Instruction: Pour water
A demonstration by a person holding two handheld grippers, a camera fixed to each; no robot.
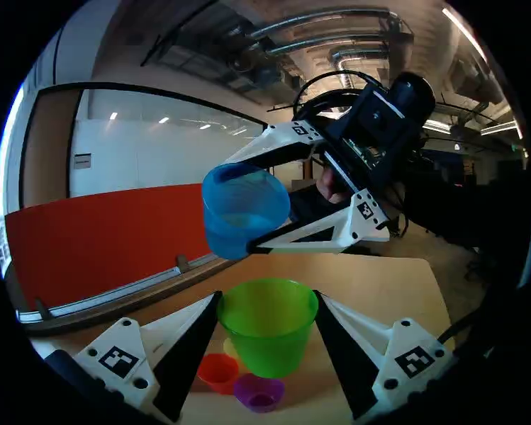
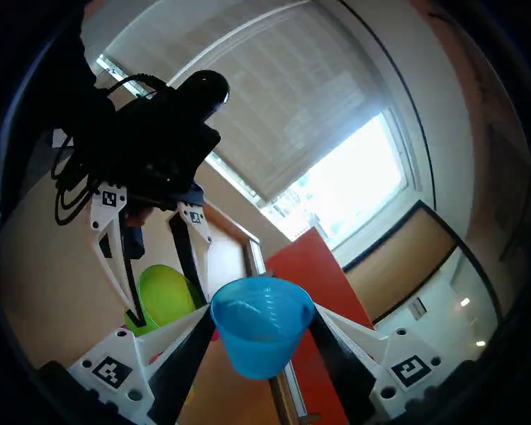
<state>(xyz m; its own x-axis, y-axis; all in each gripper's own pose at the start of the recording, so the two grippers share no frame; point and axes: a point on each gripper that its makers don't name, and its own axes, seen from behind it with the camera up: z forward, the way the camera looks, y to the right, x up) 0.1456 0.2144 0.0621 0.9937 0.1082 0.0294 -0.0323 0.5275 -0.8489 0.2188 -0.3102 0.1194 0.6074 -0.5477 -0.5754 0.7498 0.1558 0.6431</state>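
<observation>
Claws (image 1: 266, 295) (image 2: 261, 308) clamping, green cup (image 1: 269, 340) left (blue cup (image 2: 261, 343) right)

blue cup (image 1: 244, 209): translucent, water inside, tilted, raised | green cup (image 1: 269, 326): upright, below it

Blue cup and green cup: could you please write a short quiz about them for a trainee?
1. True or false: the right tongs are shut on the blue cup.
2. What do the left tongs hold? A a white mug; B the green cup; C a glass bottle.
3. Fill in: in the left gripper view, the blue cup is ___ the green cup.
Key: 1 true; 2 B; 3 above.
</observation>
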